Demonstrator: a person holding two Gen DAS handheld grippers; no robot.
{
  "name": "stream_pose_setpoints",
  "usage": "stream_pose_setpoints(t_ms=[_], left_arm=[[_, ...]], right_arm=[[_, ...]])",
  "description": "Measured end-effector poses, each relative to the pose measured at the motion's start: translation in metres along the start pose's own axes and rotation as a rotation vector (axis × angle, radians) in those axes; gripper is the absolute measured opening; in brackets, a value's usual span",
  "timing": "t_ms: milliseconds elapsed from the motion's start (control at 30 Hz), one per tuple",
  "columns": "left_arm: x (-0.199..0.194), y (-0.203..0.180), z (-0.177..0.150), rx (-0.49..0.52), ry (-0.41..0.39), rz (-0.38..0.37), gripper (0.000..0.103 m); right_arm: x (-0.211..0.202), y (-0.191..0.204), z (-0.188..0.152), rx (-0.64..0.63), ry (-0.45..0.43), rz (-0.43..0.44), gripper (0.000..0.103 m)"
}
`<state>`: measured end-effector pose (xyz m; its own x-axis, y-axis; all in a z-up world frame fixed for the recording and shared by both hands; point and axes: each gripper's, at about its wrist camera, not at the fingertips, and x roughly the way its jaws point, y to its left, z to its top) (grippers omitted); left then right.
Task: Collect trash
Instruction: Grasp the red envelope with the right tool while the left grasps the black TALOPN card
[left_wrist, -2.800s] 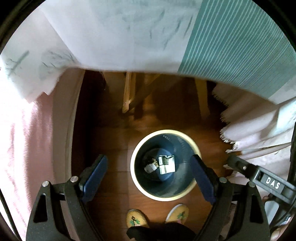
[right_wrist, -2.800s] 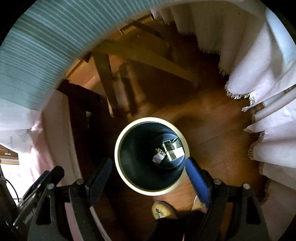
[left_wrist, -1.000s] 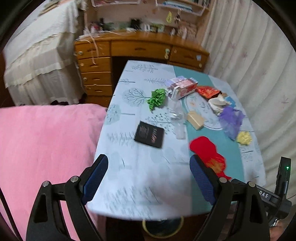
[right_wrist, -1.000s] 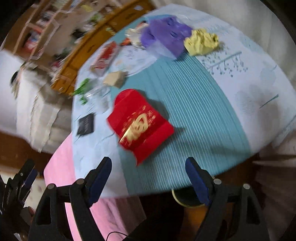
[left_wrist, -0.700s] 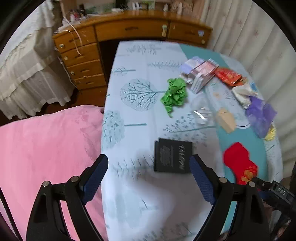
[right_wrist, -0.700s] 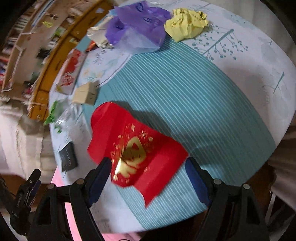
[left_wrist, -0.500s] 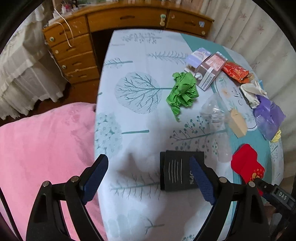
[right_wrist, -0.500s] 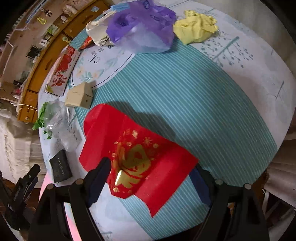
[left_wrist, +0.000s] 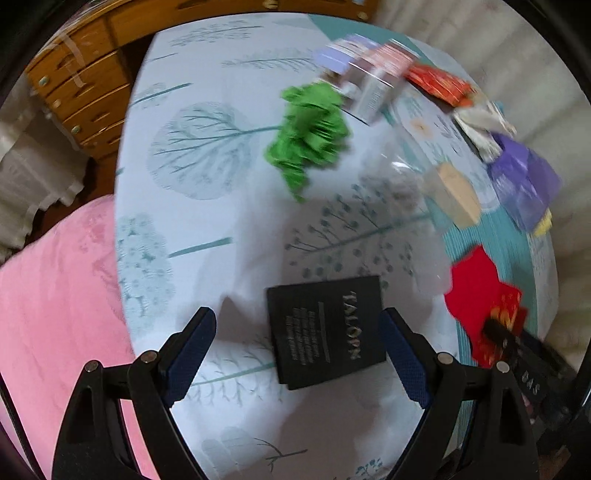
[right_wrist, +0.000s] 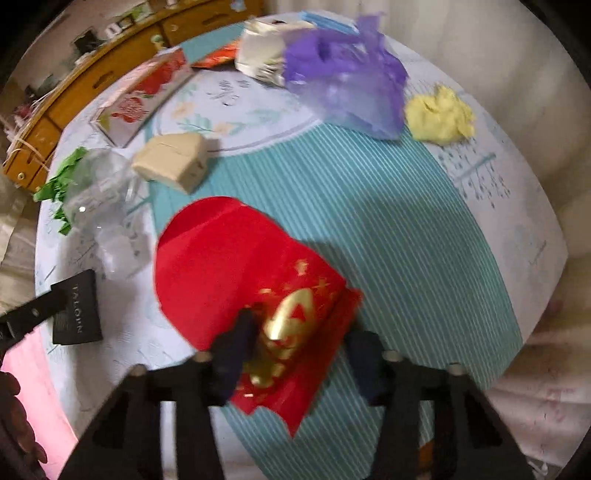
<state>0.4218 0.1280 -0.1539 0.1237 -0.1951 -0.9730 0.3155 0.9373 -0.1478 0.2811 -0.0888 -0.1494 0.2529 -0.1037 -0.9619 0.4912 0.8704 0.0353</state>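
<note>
With both pairs of fingers spread apart and holding nothing, your right gripper (right_wrist: 295, 354) straddles the near end of the red envelope (right_wrist: 243, 277), whose long axis runs away up-left, while your left gripper (left_wrist: 295, 354) frames the black card (left_wrist: 325, 328) on the surface (left_wrist: 229, 206).
</note>
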Motion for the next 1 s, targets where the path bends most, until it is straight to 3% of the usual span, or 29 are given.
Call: stream_pose_setpoints(t_ms=[133,433,667,767,1000], left_arm=[[0.005,-0.017,0.0,0.07,0.025,0.05,0.089],[0.024,-0.04,0.008,0.047,0.102,0.1,0.089],[0.027,-0.051,0.015,0.046,0.076,0.154,0.087],[0.021,-0.048,0.011,0.026,0.046,0.157,0.072],[0.009,-0.044,-0.008,-0.032,0.031,0.145,0.071]], right_arm=[[0.001,0.001,0.002,0.005,-0.01,0.038,0.024],[-0.002,-0.018,-0.002,0.028,-0.007,0.104,0.019],[-0.004,-0.021,-0.002,0.039,-0.003,0.138,0.017],[-0.005,-0.027,-0.004,0.055,0.007,0.161,0.017],[-0.007,-0.044,-0.011,0.091,0.036,0.206,0.016]])
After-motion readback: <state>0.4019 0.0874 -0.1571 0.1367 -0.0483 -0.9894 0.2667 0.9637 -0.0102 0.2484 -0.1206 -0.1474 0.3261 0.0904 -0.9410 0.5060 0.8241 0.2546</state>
